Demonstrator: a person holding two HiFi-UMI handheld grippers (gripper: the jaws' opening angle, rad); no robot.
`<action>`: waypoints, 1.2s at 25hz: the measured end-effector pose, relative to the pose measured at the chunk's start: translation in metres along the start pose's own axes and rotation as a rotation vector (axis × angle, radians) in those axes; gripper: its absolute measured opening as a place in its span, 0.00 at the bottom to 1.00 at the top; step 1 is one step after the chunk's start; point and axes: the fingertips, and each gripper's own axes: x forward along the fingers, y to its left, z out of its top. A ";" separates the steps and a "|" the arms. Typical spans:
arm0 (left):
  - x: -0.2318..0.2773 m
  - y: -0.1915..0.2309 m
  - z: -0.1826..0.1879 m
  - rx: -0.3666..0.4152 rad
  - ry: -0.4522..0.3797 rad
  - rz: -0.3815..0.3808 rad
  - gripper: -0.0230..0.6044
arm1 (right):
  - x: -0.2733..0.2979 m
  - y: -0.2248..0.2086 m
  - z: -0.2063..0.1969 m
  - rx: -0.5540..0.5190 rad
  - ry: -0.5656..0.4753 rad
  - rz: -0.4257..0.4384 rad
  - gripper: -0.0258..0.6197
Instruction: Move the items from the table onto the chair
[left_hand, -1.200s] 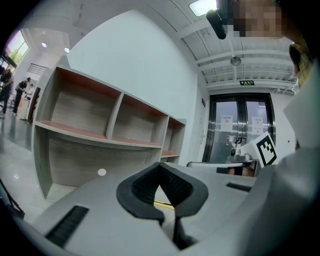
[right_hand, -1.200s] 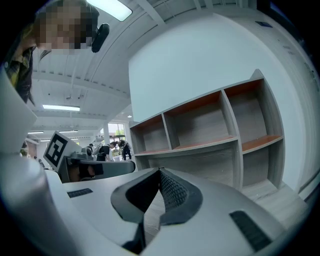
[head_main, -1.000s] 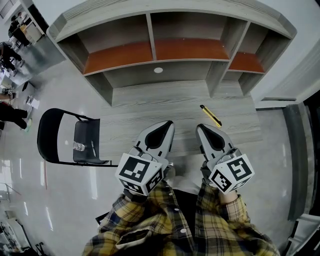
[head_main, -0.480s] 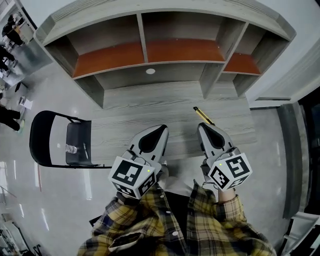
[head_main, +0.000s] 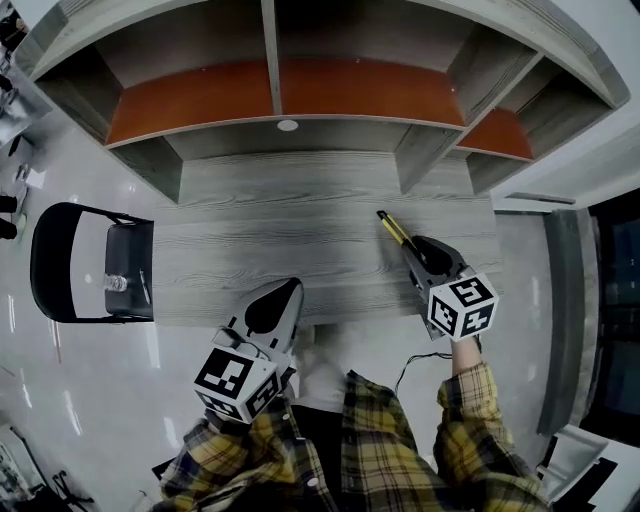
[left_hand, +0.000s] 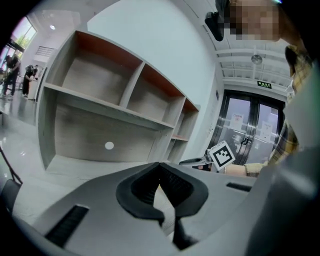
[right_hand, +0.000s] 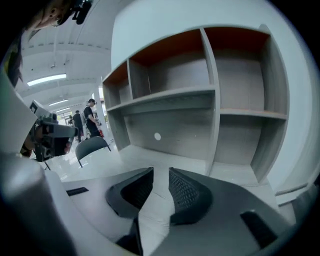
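Head view: R gripper (head_main: 415, 246) is covering the near end of the yellow-black tool (head_main: 392, 227), so can't tell if the tips are touching it. L gripper (head_main: 283, 292) is hiding a bit of the table (head_main: 250, 250) front edge. Two small things are lying on the chair (head_main: 128, 303) seat, a clear one (head_main: 115, 283) & a thin stick (head_main: 143, 286), both too small to ID. Top edge is cutting off the shelf unit (head_main: 285, 95).

Left gripper view: R gripper is showing tiny, jaws unreadable there.

Right gripper view: L gripper is blurring at the left side; people (right_hand: 90, 116) in the bkgd are showing too small for detail.
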 end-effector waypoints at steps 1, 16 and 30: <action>0.000 0.004 -0.005 -0.010 0.013 0.009 0.04 | 0.011 -0.008 -0.011 0.002 0.040 0.016 0.19; 0.000 0.046 -0.045 -0.080 0.135 0.093 0.04 | 0.114 -0.095 -0.141 -0.054 0.467 0.002 0.32; -0.006 0.058 -0.031 -0.088 0.099 0.102 0.04 | 0.114 -0.079 -0.136 -0.013 0.463 -0.045 0.23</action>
